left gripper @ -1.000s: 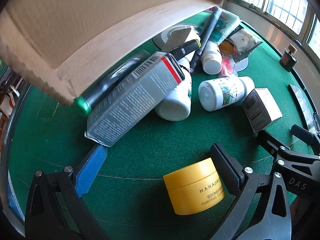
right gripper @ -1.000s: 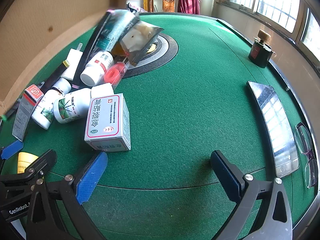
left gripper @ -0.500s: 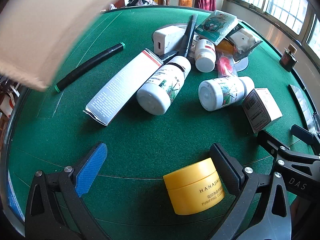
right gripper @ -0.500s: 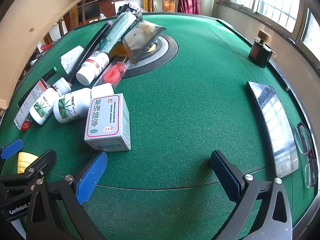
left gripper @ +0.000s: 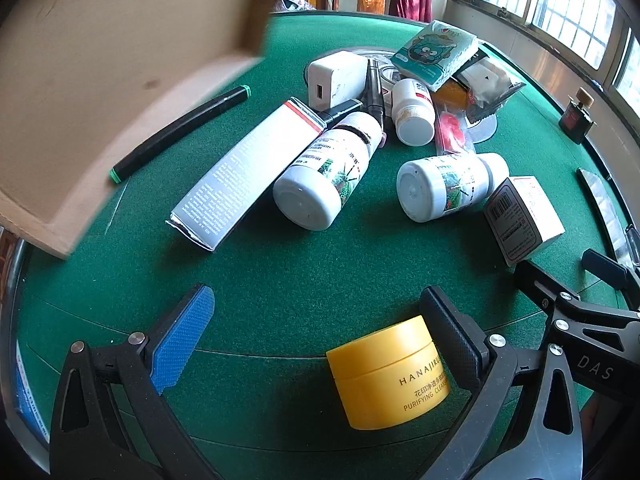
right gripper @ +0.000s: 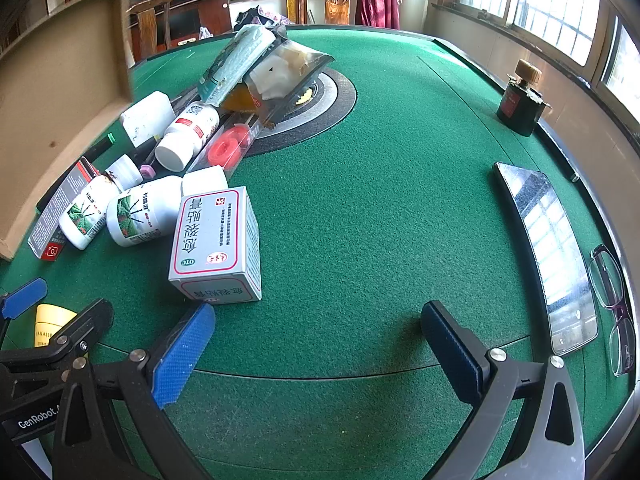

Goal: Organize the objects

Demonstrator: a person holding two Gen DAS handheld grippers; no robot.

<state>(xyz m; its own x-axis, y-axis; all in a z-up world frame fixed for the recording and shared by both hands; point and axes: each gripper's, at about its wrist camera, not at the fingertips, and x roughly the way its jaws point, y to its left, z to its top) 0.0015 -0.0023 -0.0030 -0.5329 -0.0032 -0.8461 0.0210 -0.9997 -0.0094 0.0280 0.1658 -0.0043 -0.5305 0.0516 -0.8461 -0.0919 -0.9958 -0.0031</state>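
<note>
Currently noted: left gripper [left gripper: 316, 320] spread wide above the green felt table [left gripper: 280, 272], nothing clamped. Yellow cream jar [left gripper: 386, 372] upright just inside the right-hand pad, touching or nearly so; contact not confirmable. Likely the nearest candidate for pickup, being isolated from the heap.

Right gripper [right gripper: 316, 332] likewise fully open and empty, hovering over bare felt, with the red-and-white medicine box [right gripper: 216, 244] just beyond its blue pad.

Loose items heaped toward the table centre: two white supplement bottles [left gripper: 324, 178] lying on their sides, a smaller white pill bottle [left gripper: 412, 116], a long grey carton [left gripper: 248, 174] resting against one bottle, a white charger block [left gripper: 336, 78], a green tissue pack [left gripper: 436, 54] stacked atop clear packets. Black marker [left gripper: 180, 132] lying apart, near the cardboard box [left gripper: 100, 80].

Cardboard box blurred at the left edge, raised and tilted; presumably the intended receptacle, though not confirmed.

Phone [right gripper: 548, 252], eyeglasses [right gripper: 612, 304] and a dark ink bottle [right gripper: 520, 100] set well apart along the far rim; judged not part of the sorting.

Task judged at its start: nothing yet gripped or sorted.
</note>
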